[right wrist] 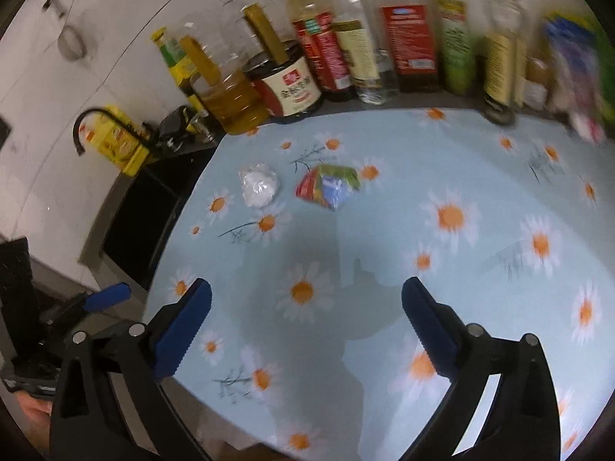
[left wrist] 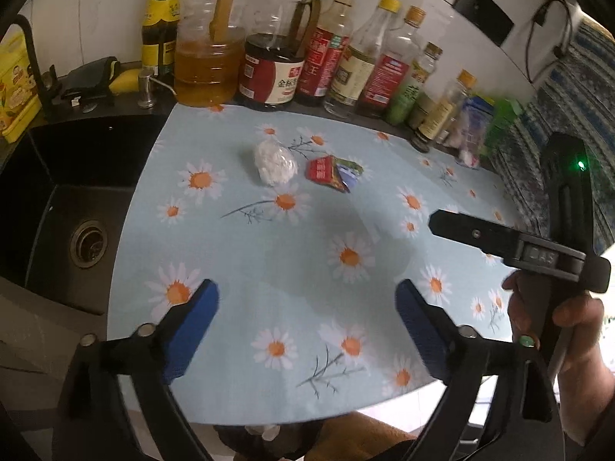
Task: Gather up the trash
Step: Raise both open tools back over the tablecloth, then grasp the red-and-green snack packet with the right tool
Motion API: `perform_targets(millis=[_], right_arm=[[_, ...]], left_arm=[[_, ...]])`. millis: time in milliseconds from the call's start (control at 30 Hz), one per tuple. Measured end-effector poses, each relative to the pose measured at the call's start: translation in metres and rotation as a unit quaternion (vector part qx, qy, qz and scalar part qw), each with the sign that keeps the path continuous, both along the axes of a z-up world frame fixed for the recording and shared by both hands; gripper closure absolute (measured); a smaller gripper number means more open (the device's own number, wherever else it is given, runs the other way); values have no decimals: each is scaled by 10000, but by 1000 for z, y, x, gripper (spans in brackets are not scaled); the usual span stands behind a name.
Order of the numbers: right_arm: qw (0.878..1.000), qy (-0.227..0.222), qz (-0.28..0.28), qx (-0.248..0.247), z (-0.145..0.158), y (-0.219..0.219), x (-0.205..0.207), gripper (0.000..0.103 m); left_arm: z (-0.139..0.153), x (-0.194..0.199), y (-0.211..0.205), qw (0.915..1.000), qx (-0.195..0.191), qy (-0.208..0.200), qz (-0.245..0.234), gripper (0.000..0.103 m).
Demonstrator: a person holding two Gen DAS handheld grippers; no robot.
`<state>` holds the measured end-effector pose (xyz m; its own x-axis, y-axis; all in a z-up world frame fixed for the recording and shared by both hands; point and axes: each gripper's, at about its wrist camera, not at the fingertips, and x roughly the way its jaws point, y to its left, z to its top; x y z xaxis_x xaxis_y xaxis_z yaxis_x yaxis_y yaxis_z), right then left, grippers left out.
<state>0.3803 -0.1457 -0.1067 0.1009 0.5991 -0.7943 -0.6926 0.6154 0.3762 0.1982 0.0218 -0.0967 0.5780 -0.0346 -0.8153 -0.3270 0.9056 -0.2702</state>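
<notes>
A crumpled white wad in clear plastic (left wrist: 275, 162) lies on the daisy-print cloth (left wrist: 292, 269), with a crumpled red, green and blue wrapper (left wrist: 333, 171) just to its right. Both also show in the right wrist view: the wad (right wrist: 259, 187) and the wrapper (right wrist: 329, 186). My left gripper (left wrist: 307, 303) is open and empty, well short of the trash, over the near part of the cloth. My right gripper (right wrist: 306, 303) is open and empty, also short of the trash. The right gripper's body (left wrist: 511, 242) shows at the right of the left wrist view.
A row of oil and sauce bottles (left wrist: 269, 53) lines the back wall behind the cloth. A black sink (left wrist: 65, 207) with a faucet (left wrist: 30, 57) lies to the left. A yellow box (left wrist: 15, 88) stands at the far left. A patterned blue cloth (left wrist: 569, 115) hangs at right.
</notes>
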Motion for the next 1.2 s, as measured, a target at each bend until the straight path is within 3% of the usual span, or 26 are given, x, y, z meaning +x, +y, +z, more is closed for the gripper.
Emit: perform_targets(millis=[100, 267, 500, 600, 733, 800, 933, 1033, 1200], right_arm=[[9985, -232, 492, 23, -5, 19, 21, 5], [9933, -238, 1127, -31, -28, 55, 62, 5], [9789, -485, 1932, -462, -59, 94, 75, 5], [9709, -605, 2230, -623, -68, 106, 73, 12], [9662, -721, 2373, -709, -75, 116, 71, 17], [9628, -778, 2463, -791, -78, 120, 69, 26], [9592, -937, 2539, -816, -81, 122, 66, 28], [9568, -1076, 2567, -836, -80, 123, 66, 46], [9533, -1154, 2647, -882, -80, 123, 64, 46]], left_arm=[[-2, 12, -1, 9994, 247, 119, 200, 7], [-8, 27, 0, 9982, 280, 321, 424, 7], [-8, 36, 6, 9952, 337, 424, 819, 7], [-7, 36, 8, 9943, 332, 375, 941, 7], [-9, 36, 12, 9928, 314, 405, 1084, 7], [-10, 37, 13, 9922, 305, 419, 1132, 7], [-10, 40, 14, 9919, 298, 415, 1161, 7], [-10, 42, 13, 9918, 316, 419, 1163, 7], [-10, 48, 12, 9913, 329, 468, 1186, 7]])
